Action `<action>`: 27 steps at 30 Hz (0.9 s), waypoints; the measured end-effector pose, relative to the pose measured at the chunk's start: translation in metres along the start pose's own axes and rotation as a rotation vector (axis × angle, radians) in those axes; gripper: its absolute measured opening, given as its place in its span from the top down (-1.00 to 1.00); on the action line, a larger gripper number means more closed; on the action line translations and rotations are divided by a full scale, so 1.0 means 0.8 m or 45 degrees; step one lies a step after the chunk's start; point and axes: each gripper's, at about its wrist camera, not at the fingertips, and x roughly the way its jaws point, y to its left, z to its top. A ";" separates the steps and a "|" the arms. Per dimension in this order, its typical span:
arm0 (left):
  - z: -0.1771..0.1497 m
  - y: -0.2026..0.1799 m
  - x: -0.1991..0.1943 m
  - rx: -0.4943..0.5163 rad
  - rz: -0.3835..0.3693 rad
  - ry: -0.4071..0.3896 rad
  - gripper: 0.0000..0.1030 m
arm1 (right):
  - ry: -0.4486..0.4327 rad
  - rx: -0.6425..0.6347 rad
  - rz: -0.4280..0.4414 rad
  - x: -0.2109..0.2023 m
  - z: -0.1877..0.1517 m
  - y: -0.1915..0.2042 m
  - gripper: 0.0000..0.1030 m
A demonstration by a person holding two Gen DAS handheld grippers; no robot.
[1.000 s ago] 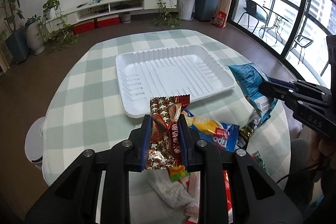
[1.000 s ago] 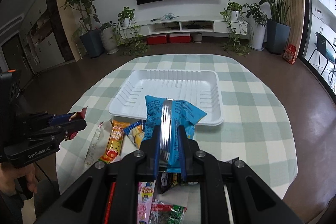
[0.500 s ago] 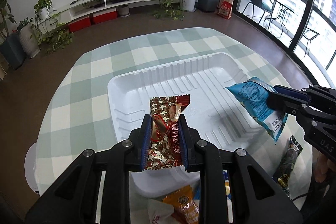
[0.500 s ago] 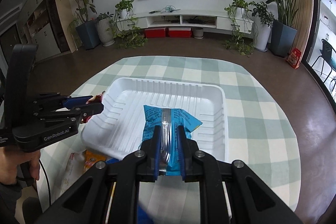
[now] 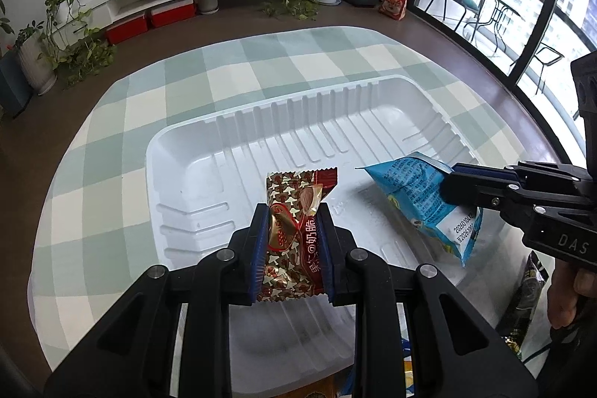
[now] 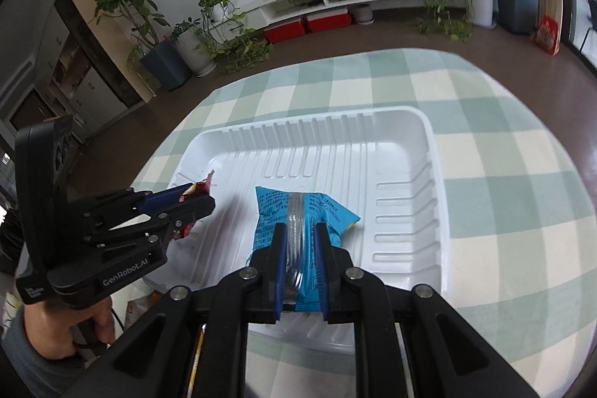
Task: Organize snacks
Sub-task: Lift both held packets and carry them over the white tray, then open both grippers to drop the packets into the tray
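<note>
Two hand-held grippers carry snacks over a white plastic tray [image 5: 179, 152] on a checked tabletop [image 5: 112, 122]; the placing step is in hand. The left gripper [image 5: 293, 226] is clamped on a red-and-gold candy packet [image 5: 294, 211], held above the tray's near side. The right gripper [image 6: 300, 241] is closed on a blue snack bag [image 6: 298, 207] over the tray's middle; whether the bag's tip touches the tray floor is hard to tell. Next, each gripper likely needs lowering and opening so the packets land apart. Only the left wrist view shows more wrapped snacks [image 5: 526, 290] beside the tray; only the right wrist view shows the person's hand [image 6: 56, 334] gripping the left handle.
</note>
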 end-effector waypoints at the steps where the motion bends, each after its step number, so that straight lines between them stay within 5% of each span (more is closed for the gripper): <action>1: -0.001 0.001 0.003 -0.005 0.001 0.003 0.57 | 0.003 0.000 -0.010 0.003 0.000 -0.001 0.70; 10: -0.005 -0.007 0.022 0.022 0.013 0.023 0.56 | -0.034 -0.083 -0.118 0.016 0.000 0.007 0.69; 21: -0.010 -0.010 0.023 0.027 0.047 0.031 0.52 | -0.019 -0.102 -0.114 0.020 -0.008 0.005 0.49; 24: -0.011 -0.007 0.018 0.005 0.049 0.015 0.27 | -0.035 -0.107 -0.123 0.014 -0.009 0.005 0.40; 25: -0.011 -0.007 0.015 -0.001 0.050 0.005 0.03 | -0.042 -0.105 -0.124 0.011 -0.009 0.005 0.31; 27: -0.013 -0.006 0.005 -0.010 0.047 -0.020 -0.13 | -0.068 -0.094 -0.128 0.001 -0.008 0.002 0.07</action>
